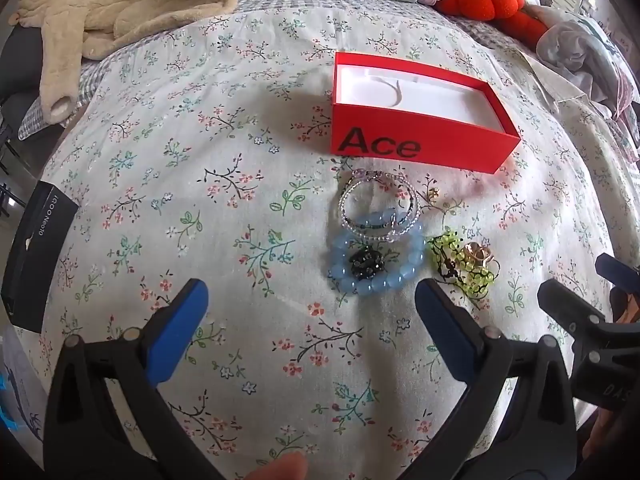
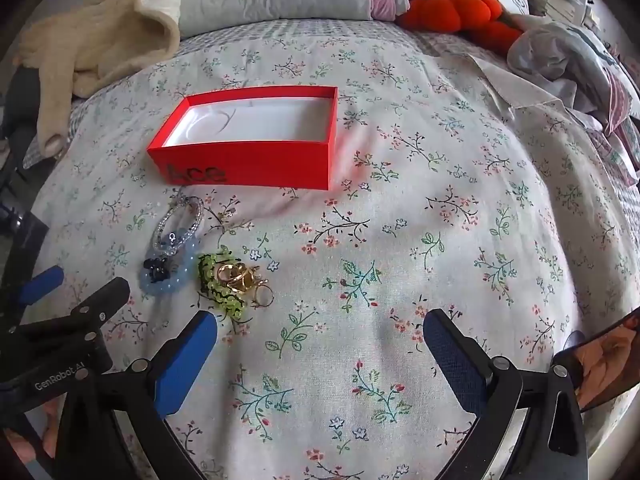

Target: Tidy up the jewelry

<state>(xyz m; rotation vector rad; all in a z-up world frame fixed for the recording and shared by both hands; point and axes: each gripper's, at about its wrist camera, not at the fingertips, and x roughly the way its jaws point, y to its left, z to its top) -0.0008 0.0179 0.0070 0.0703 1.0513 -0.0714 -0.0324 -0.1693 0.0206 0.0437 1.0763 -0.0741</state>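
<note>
A: How do the grippers stand?
B: The left gripper (image 1: 312, 304) hangs with blue-padded fingers spread wide, holding nothing; the right gripper (image 2: 320, 332) likewise gapes empty over the floral cotton bedspread (image 2: 400, 240).
A: And the jewelry?
B: Just ahead: a pale blue bead bracelet (image 1: 376, 258) ringing a dark beaded piece (image 1: 366, 266), a clear crystal bracelet (image 1: 378, 208) overlapping it, a green beaded bracelet (image 2: 218, 286) touching gold rings (image 2: 240, 278).
A: The container?
B: A lidless red cardboard box marked "Ace" (image 1: 416, 148), white inside, lies beyond the heap.
</note>
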